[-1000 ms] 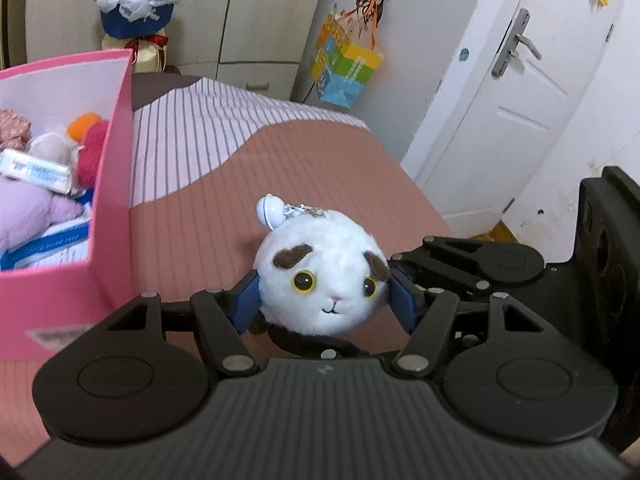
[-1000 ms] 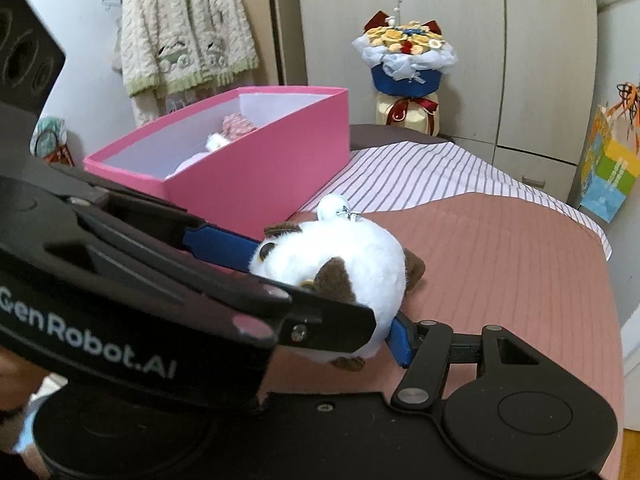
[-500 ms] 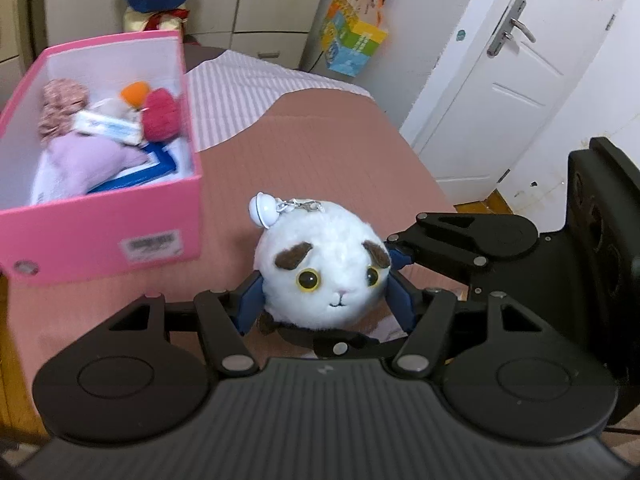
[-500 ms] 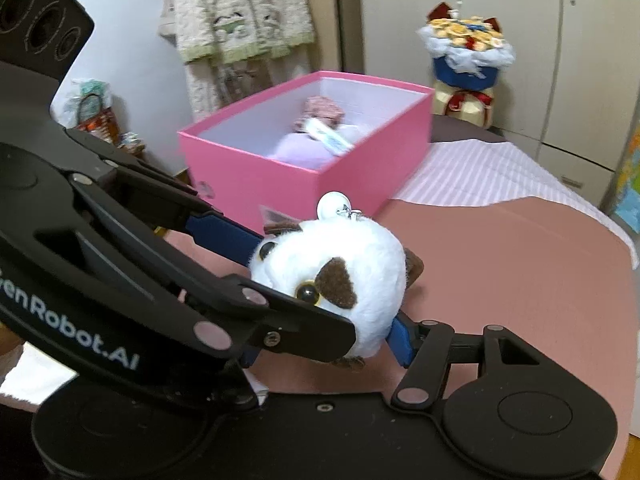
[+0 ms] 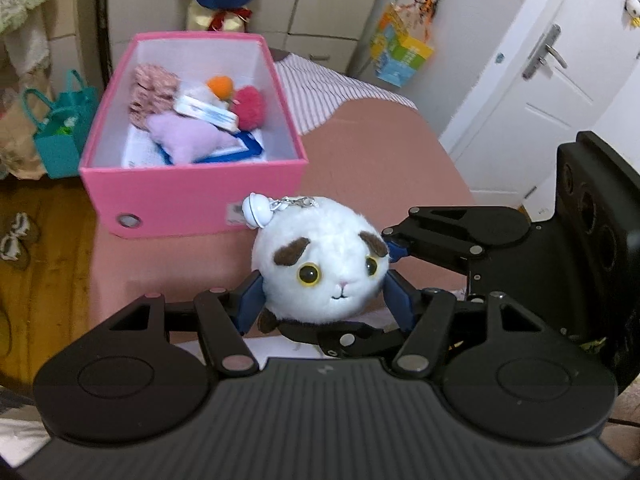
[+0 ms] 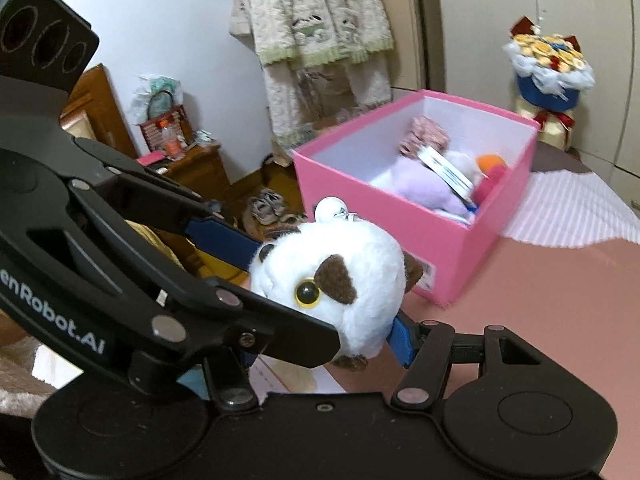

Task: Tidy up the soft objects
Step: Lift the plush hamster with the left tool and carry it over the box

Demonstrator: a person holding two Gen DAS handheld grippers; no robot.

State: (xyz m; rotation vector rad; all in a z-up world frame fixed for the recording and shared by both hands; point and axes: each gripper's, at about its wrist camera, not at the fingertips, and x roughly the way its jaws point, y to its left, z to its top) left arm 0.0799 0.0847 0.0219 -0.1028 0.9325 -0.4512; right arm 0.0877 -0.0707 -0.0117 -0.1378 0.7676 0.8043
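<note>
At the far left of the left wrist view there is a teal bag with handles on the brown wooden floor, beside the bed. Next to it, on the pinkish-brown bed cover, stands the open pink cardboard box; inside it lie a lilac soft toy, a knitted dusty-pink piece, an orange pompom and a red-pink pompom, close together. In front of the box, just to the right of its near corner, is the round white plush animal with brown ear patches and yellow eyes, with a small white bell on a chain on its top. The left gripper is clenched on this plush: its two blue-padded fingers press the left and the right side of the toy, which is held above the bed cover. The right gripper also holds the same plush; in the right wrist view only one of its blue fingers shows, touching the lower right of the toy, and the other side is hidden behind the left gripper's black body. In that view the plush is in front of the box. Further right, a colourful gift bag hangs on the wall, and a white door with a metal handle is at the right edge.
</note>
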